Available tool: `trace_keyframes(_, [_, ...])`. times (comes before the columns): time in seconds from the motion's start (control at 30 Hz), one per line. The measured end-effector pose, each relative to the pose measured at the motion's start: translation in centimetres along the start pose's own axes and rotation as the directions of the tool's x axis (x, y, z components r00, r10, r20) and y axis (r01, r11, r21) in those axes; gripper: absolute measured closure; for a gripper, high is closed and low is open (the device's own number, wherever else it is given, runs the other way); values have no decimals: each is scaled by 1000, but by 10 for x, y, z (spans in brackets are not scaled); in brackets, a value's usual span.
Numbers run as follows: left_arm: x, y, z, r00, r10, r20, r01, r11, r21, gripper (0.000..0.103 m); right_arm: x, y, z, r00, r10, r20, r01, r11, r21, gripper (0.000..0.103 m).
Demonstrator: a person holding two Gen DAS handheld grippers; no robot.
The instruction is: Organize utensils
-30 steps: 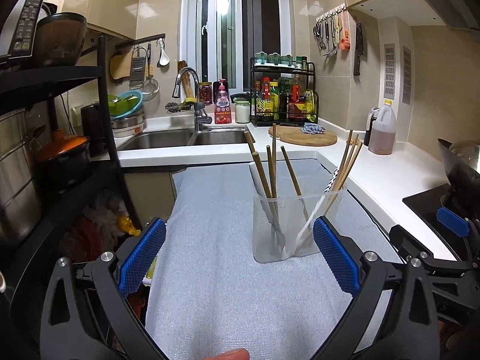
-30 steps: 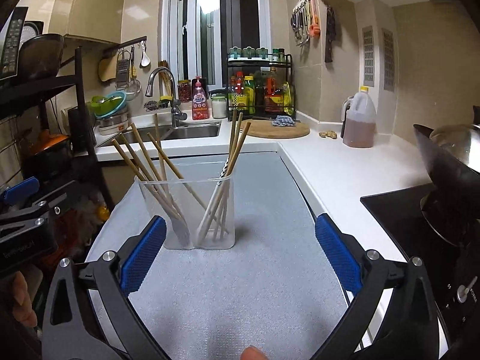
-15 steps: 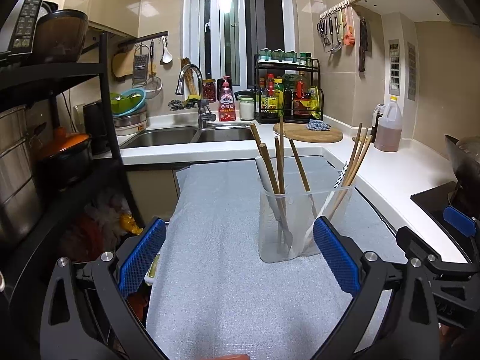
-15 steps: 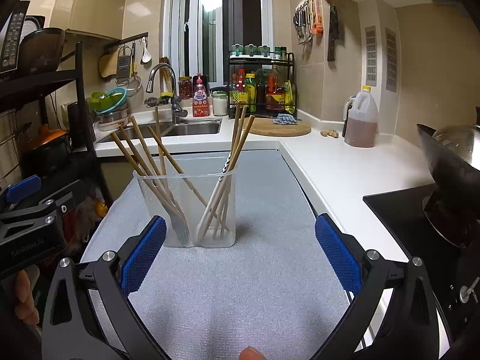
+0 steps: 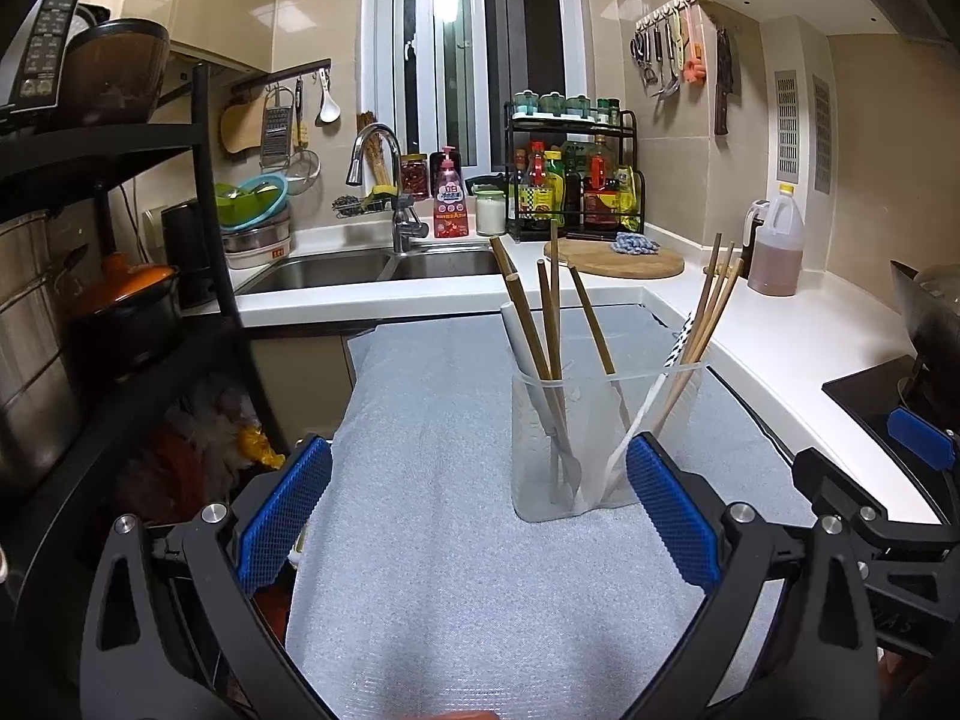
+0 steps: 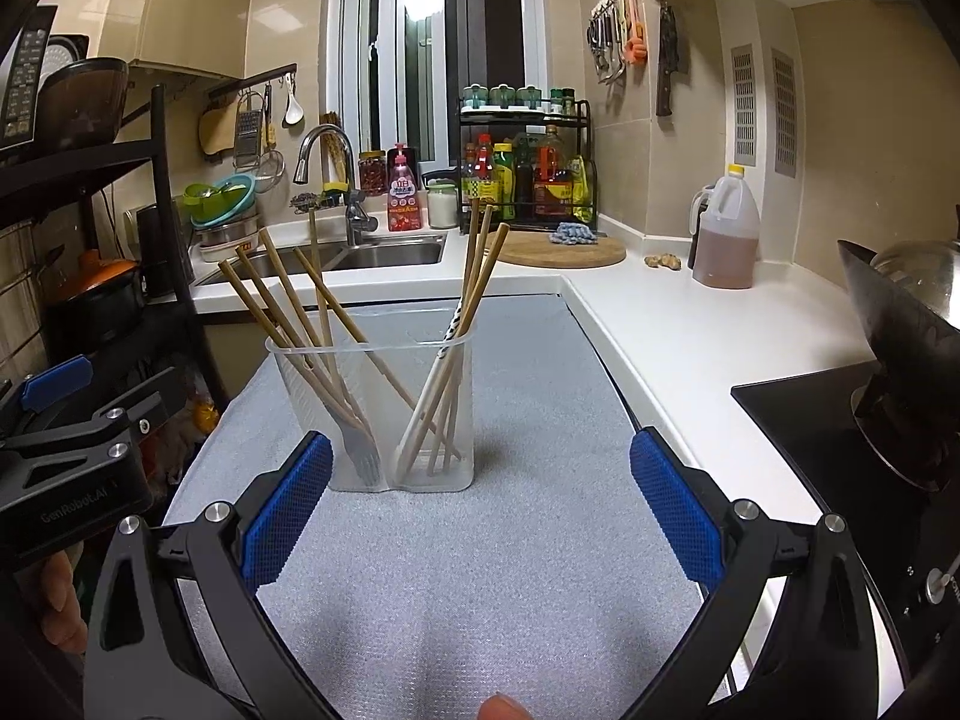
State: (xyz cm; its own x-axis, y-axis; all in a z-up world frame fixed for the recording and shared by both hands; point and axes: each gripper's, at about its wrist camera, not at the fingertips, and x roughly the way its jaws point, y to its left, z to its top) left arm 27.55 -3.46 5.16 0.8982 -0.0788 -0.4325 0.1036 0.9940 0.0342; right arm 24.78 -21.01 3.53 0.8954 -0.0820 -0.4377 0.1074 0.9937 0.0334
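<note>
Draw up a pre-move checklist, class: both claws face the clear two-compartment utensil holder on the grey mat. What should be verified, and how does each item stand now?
1. Left claw open and holding nothing: ok.
2. Right claw open and holding nothing: ok.
3. Utensil holder upright on the grey mat: ok.
4. Sorting: wooden-handled forks in the left compartment, chopsticks in the right: ok; whether the white patterned stick among them is a chopstick: cannot tell.
5. Loose utensils left on the mat: none visible, ok.
6. Claws clear of each other: apart in both views, ok.
</note>
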Motion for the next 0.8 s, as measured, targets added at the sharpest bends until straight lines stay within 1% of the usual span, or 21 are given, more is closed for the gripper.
trace_keyframes(0.8, [-1,-1,2,1000,4,8,-4,1000,13,8,2,-1,-3,1000,2,-6,-2,1000,-2,5])
